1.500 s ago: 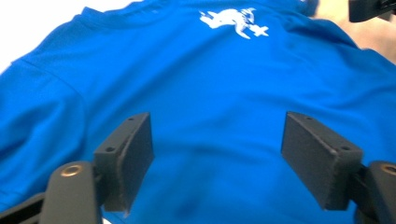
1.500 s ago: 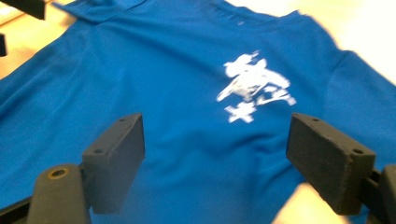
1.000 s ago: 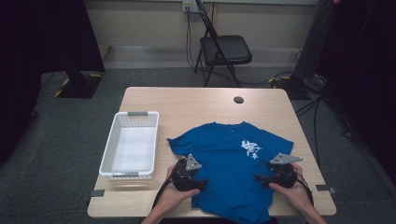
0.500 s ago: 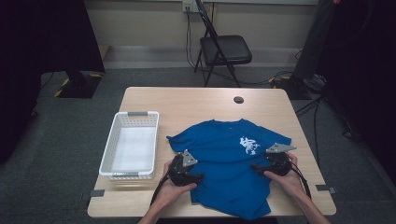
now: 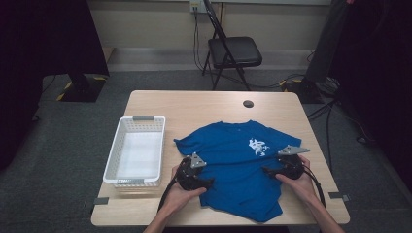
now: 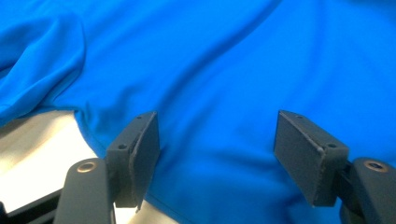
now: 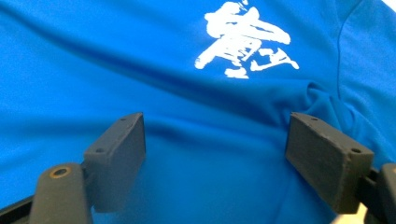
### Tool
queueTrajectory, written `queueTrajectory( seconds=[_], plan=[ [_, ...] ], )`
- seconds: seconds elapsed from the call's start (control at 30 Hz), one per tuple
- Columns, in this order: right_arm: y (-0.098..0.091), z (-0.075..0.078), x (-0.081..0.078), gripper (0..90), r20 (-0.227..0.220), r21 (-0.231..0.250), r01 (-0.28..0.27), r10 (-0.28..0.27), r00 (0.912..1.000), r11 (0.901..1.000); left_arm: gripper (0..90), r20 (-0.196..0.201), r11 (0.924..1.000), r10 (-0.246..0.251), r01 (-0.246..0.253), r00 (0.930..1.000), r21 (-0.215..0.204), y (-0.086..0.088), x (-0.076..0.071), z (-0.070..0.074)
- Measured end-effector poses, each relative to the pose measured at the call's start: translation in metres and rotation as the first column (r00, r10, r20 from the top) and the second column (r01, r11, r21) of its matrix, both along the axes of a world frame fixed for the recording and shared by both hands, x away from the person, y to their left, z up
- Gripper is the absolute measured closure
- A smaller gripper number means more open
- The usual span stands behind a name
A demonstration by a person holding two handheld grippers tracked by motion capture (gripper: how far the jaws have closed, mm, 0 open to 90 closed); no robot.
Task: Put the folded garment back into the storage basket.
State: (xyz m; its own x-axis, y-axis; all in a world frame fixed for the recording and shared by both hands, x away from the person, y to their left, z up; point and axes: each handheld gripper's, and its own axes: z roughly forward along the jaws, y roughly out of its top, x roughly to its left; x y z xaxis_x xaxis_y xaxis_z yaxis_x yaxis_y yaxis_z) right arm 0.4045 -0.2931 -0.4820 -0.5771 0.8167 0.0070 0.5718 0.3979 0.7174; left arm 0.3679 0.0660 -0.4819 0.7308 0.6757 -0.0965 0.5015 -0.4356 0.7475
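— Starting big: wooden tabletop (image 5: 214,104), with a blue T-shirt (image 5: 238,160) spread flat over its near-right half, hem reaching almost to the near edge, white print (image 5: 256,145) on the chest facing up.

— And left of that?

— White basket (image 5: 137,150) on the tabletop's left side, just beside the shirt's sleeve, apart from it. Small dark disc (image 5: 248,103) near the far edge, well apart from the shirt. Beyond the tabletop, a folding chair (image 5: 228,51).

— Grippers?

— Left gripper (image 5: 206,183) at the shirt's near-left edge, held in a hand (image 5: 177,196). Seen in the left gripper view: fingers (image 6: 137,156) spread, blue cloth lying between them, nothing pinched, bare wood showing at the lower left.

— Right side?

— Right gripper (image 5: 268,171) at the shirt's right flank, below the print. Right gripper view: fingers (image 7: 116,156) also spread wide over the cloth, having just eased a little closer together, pinching nothing, print (image 7: 245,39) just ahead.
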Motion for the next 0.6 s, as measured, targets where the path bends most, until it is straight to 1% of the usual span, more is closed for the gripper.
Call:
queueTrajectory(
  seconds=[0.1, 0.13, 0.17, 0.2, 0.23, 0.27, 0.33, 0.4, 0.43, 0.47, 0.5, 0.53, 0.57, 0.6],
  plan=[
    [-0.003, 0.011, -0.017, 20.3, 0.029, 0.022, -0.026, 0.025, 0.9993, 0.9994, 34.3, 0.011, 0.9986, -0.04, 0.04, 0.9991, -0.034, 0.004, -0.013, 0.008],
    [-0.005, 0.014, -0.025, 20.8, 0.038, 0.036, -0.034, 0.033, 0.9987, 0.9988, 37.5, 0.004, 0.9976, -0.051, 0.051, 0.9987, -0.046, 0.005, -0.017, 0.008],
    [-0.007, 0.016, -0.031, 22.9, 0.04, 0.038, -0.048, 0.047, 0.9981, 0.9981, 38.6, -0.011, 0.9963, -0.068, 0.068, 0.9976, -0.053, 0.005, -0.022, 0.008],
    [-0.009, 0.019, -0.041, 24.0, 0.043, 0.044, -0.063, 0.061, 0.9972, 0.9971, 41.2, -0.014, 0.9956, -0.081, 0.08, 0.9966, -0.048, 0.005, -0.026, 0.008],
    [-0.011, 0.02, -0.046, 24.1, 0.045, 0.044, -0.07, 0.068, 0.9967, 0.9966, 43.2, -0.014, 0.9946, -0.099, 0.098, 0.995, -0.033, 0.004, -0.032, 0.006],
    [-0.014, 0.021, -0.055, 26.3, 0.048, 0.044, -0.079, 0.077, 0.9959, 0.9959, 44.0, -0.02, 0.9932, -0.114, 0.114, 0.9932, -0.025, 0.004, -0.036, 0.005],
    [-0.02, 0.022, -0.068, 31.9, 0.051, 0.063, -0.094, 0.091, 0.9946, 0.9936, 46.1, -0.028, 0.9921, -0.124, 0.124, 0.9919, -0.019, 0.005, -0.041, 0.003],
    [-0.024, 0.023, -0.078, 35.5, 0.055, 0.072, -0.098, 0.095, 0.994, 0.9925, 47.4, -0.034, 0.9929, -0.119, 0.118, 0.9924, -0.01, 0.006, -0.044, 0.003],
    [-0.026, 0.023, -0.085, 40.6, 0.051, 0.069, -0.108, 0.104, 0.9932, 0.9918, 48.7, -0.036, 0.9927, -0.12, 0.12, 0.9921, -0.011, 0.007, -0.044, 0.003],
    [-0.028, 0.023, -0.089, 42.9, 0.046, 0.067, -0.113, 0.111, 0.9928, 0.9913, 49.7, -0.037, 0.993, -0.118, 0.118, 0.9923, -0.005, 0.008, -0.045, 0.002],
    [-0.029, 0.022, -0.094, 45.2, 0.04, 0.071, -0.119, 0.117, 0.9924, 0.9903, 51.0, -0.044, 0.9935, -0.114, 0.114, 0.9925, -0.008, 0.009, -0.044, 0.001],
    [-0.029, 0.021, -0.1, 49.0, 0.027, 0.069, -0.14, 0.138, 0.9901, 0.9878, 54.1, -0.05, 0.9924, -0.123, 0.123, 0.9911, -0.007, 0.009, -0.044, 0.0],
    [-0.029, 0.02, -0.104, 51.0, 0.02, 0.064, -0.152, 0.151, 0.9883, 0.9863, 55.2, -0.05, 0.9933, -0.115, 0.115, 0.9921, 0.005, 0.008, -0.044, -0.001],
    [-0.028, 0.019, -0.107, 54.2, 0.015, 0.06, -0.166, 0.165, 0.9861, 0.9843, 56.2, -0.05, 0.9927, -0.119, 0.12, 0.9916, 0.015, 0.007, -0.043, -0.002]
  ],
)
